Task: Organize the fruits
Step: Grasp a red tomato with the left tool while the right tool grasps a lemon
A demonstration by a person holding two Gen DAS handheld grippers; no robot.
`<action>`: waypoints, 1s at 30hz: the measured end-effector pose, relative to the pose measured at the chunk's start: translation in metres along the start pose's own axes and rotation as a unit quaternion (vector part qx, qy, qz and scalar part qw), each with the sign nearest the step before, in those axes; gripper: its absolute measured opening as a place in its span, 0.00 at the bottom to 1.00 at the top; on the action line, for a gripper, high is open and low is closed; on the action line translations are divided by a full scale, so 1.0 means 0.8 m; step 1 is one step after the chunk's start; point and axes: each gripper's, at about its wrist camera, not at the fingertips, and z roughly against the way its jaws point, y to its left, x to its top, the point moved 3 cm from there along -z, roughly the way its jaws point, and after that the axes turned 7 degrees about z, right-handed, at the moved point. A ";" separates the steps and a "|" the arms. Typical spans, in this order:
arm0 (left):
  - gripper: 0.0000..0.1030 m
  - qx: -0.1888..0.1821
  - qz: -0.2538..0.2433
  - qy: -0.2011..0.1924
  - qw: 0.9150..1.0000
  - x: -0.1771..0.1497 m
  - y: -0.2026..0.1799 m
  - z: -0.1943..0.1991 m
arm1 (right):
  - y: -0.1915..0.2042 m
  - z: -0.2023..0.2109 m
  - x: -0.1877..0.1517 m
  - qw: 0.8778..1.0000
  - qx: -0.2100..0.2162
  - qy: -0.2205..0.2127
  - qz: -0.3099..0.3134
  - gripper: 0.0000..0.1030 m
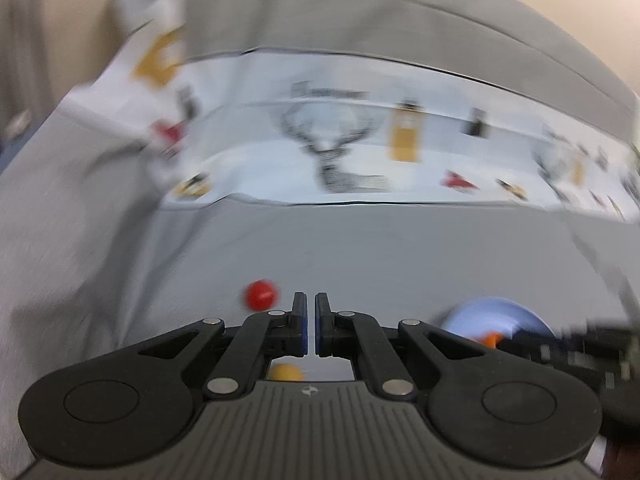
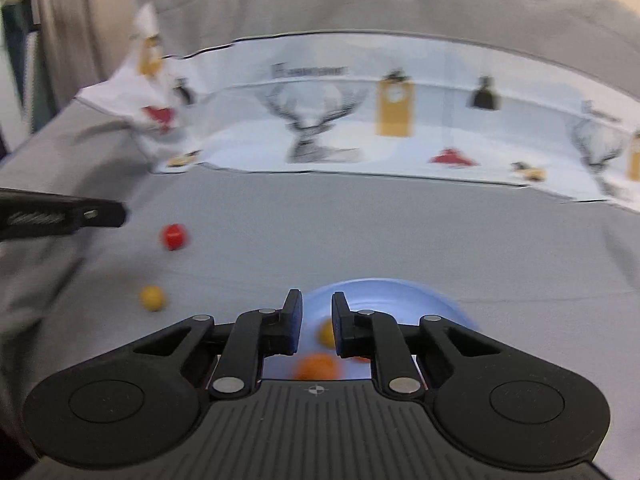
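- We see a bed (image 2: 400, 232) covered in a grey sheet filling both wrist views; it carries everything else.
- Across the far side of the bed lies a folded white cloth (image 2: 440, 128) printed with deer heads, yellow tags and small red shapes; behind it rises a grey pillow or bolster (image 2: 360, 4).
- We find a light blue bowl (image 2: 400, 292) on the sheet right under the right gripper (image 2: 316, 312). In the left wrist view the same bowl (image 1: 496, 316) sits low at the right, blurred.
- Inside the bowl we make out an orange fruit (image 2: 318, 366), a smaller yellow-orange fruit (image 2: 326, 332) and a sliver of another orange piece beside the right finger; all are blurred.
- The right gripper hangs above the bowl with its fingers drawn near each other, a narrow gap between them and nothing pinched; the fruits show through the gap from below.
- The left gripper (image 1: 311, 308) has its fingers pressed almost together, empty. In the right wrist view its dark tip (image 2: 100, 214) reaches in from the left edge, above the sheet.
- A red fruit (image 2: 174, 236) lies on the sheet outside the bowl, near the left gripper's tip; in the left wrist view this red fruit (image 1: 261, 295) is just left of the fingers.
- A small yellow fruit (image 2: 152, 298) lies on the sheet nearer us than the red one, well apart from the bowl; in the left wrist view it (image 1: 285, 372) peeks out beneath the fingers.
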 end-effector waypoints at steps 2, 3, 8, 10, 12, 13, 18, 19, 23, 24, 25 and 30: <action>0.03 0.015 0.052 0.011 0.998 0.007 0.026 -0.010 | 0.021 -0.011 0.002 1.000 0.019 0.003 0.008 0.23; 0.03 0.021 0.074 0.017 0.997 0.009 0.038 -0.014 | 0.030 -0.017 0.003 0.999 0.029 0.005 0.012 0.28; 0.08 0.036 0.116 0.033 0.992 0.015 0.065 -0.029 | 0.076 -0.045 0.004 0.997 0.066 0.012 0.030 0.43; 0.10 0.043 0.114 0.024 0.992 0.019 0.066 -0.029 | 0.089 -0.057 0.004 0.997 0.075 0.016 0.032 0.45; 0.10 0.051 0.114 0.020 0.992 0.021 0.069 -0.031 | 0.102 -0.069 0.003 0.996 0.083 0.019 0.032 0.45; 0.10 0.051 0.116 0.021 0.992 0.020 0.071 -0.032 | 0.107 -0.075 0.003 0.996 0.085 0.019 0.031 0.45; 0.10 0.048 0.123 0.024 0.991 0.023 0.077 -0.042 | 0.133 -0.109 0.005 0.994 0.101 0.026 0.040 0.45; 0.10 0.049 0.126 0.025 0.990 0.023 0.080 -0.044 | 0.136 -0.116 0.006 0.993 0.105 0.027 0.041 0.45; 0.10 0.049 0.138 0.038 0.988 0.024 0.089 -0.056 | 0.145 -0.143 0.008 0.991 0.120 0.044 0.037 0.45; 0.10 0.049 0.137 0.040 0.989 0.024 0.090 -0.059 | 0.148 -0.149 0.008 0.990 0.124 0.049 0.039 0.45; 0.10 0.049 0.136 0.041 0.989 0.025 0.091 -0.061 | 0.151 -0.155 0.007 0.989 0.129 0.056 0.040 0.45; 0.21 0.053 0.136 0.043 0.988 0.031 0.097 -0.078 | 0.163 -0.166 0.002 0.987 0.122 0.068 0.074 0.27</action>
